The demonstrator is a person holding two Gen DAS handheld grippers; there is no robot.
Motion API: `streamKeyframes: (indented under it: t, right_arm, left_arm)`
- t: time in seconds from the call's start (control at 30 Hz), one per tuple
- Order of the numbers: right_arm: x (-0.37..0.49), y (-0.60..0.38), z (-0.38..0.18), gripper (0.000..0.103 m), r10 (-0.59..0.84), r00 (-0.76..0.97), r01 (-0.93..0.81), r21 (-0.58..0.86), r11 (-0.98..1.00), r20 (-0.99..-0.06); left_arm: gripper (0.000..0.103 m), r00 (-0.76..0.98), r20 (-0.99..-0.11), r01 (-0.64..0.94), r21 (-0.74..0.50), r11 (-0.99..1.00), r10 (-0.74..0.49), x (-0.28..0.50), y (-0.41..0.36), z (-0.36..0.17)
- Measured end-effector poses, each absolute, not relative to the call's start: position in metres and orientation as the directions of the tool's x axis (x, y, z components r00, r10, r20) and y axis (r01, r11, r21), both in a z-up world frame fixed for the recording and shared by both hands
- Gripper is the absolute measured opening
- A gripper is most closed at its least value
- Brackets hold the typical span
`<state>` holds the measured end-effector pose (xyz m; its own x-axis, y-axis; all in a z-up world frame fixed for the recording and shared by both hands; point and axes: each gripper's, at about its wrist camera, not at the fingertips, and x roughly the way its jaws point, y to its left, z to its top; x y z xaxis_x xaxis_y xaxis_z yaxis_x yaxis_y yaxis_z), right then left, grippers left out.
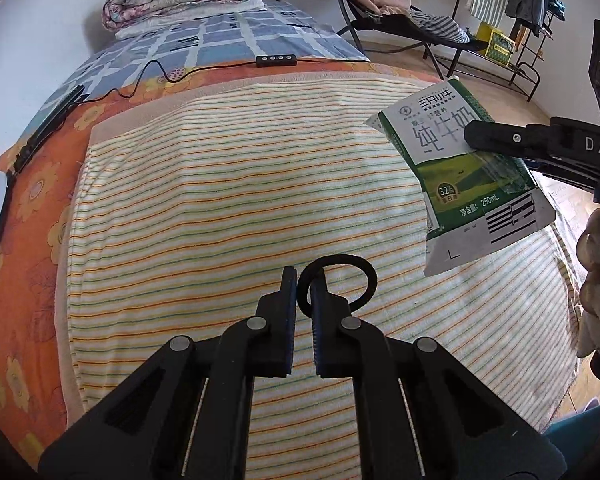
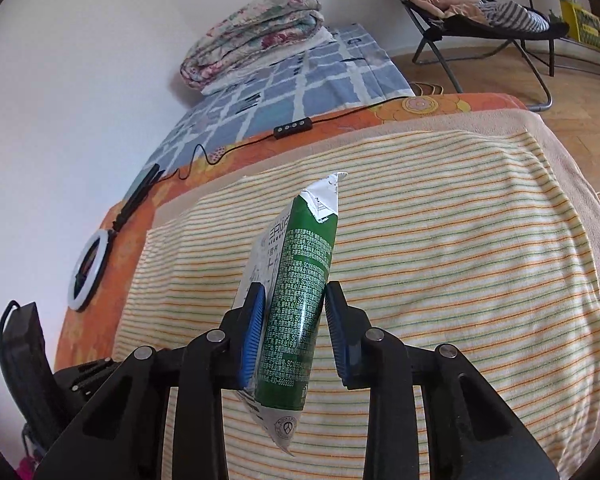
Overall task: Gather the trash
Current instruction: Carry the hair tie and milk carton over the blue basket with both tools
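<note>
Both tongs are out over the bed, each pinching something. Largest surface: striped towel, cream with orange and green lines, spread across the orange floral sheet; blue checked sheet beyond it, folded floral quilt at the far end by the wall. Folding chair with heaped clothes stands on the wood floor past the bed corner. Ring light lies flat on the orange sheet near the wall, its cable running to an inline controller. Right gripper is clamped on a milk pouch, green and white, printed 250mL; blue pads press its two broad faces about mid-length. Pouch is held in the air above the towel, apart from it. Long axis runs roughly along the fingers, torn white top corner pointing away toward the far end of the bed, sealed bottom edge back toward the gripper body; in the left wrist view it hangs tilted, top up-left. Left gripper has its fingers nearly together, nipping a black ring, which loops around the right finger, just over the towel.
</note>
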<state>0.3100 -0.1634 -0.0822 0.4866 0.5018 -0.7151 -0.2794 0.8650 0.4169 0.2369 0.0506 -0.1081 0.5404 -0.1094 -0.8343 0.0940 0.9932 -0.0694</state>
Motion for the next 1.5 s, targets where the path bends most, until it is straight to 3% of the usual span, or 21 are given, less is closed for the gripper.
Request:
streamKeyframes:
  t: [0.77, 1.5]
  right_arm:
    - [0.176, -0.177, -0.039, 0.029, 0.522, 0.445, -0.469, 0.307, 0.828, -0.728]
    - [0.032, -0.202, -0.072, 0.029, 0.528, 0.32, -0.557, 0.295, 0.776, -0.786]
  left_arm:
    - [0.005, 0.559, -0.821, 0.121, -0.054, 0.991, -0.113, 0.108, 0.027, -0.061]
    - [0.005, 0.475, -0.87, 0.151, -0.07, 0.986, -0.134, -0.013, -0.006, -0.102]
